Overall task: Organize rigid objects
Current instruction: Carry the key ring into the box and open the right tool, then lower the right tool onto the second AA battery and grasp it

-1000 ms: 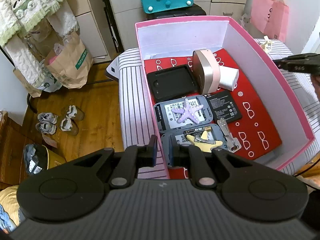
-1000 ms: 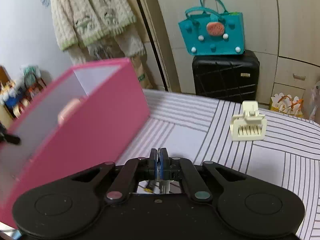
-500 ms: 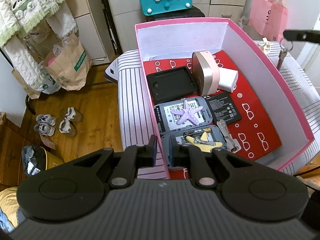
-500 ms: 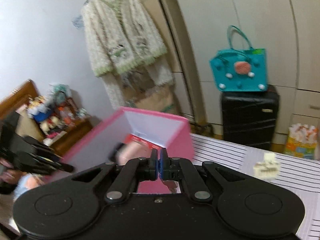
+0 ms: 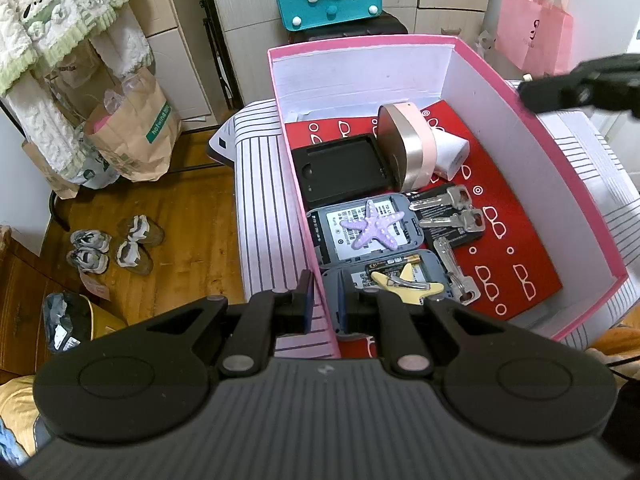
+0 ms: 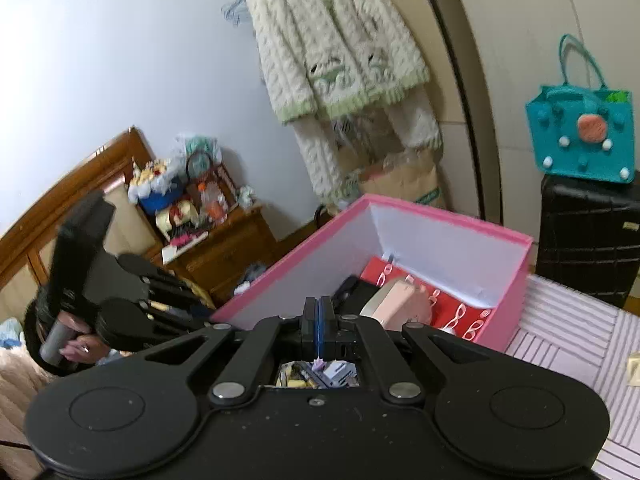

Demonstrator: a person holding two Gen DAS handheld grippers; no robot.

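Observation:
A pink box with a red patterned floor stands on a striped table. In it lie a black case, a pink round case, a white charger, two grey devices, a purple starfish, a yellow starfish, a nail clipper and two keys on a black battery. My left gripper is shut on the box's near left wall. My right gripper is shut with nothing between its pads and hangs over the box's right wall.
A black suitcase with a teal bag on it stands behind the table. Shoes and a paper bag are on the wooden floor to the left. A cream clip lies on the table right of the box.
My right gripper rose and swung over the box. The key that hung from it half a second ago is gone from it, and two keys now lie in the box. The left gripper stayed put.

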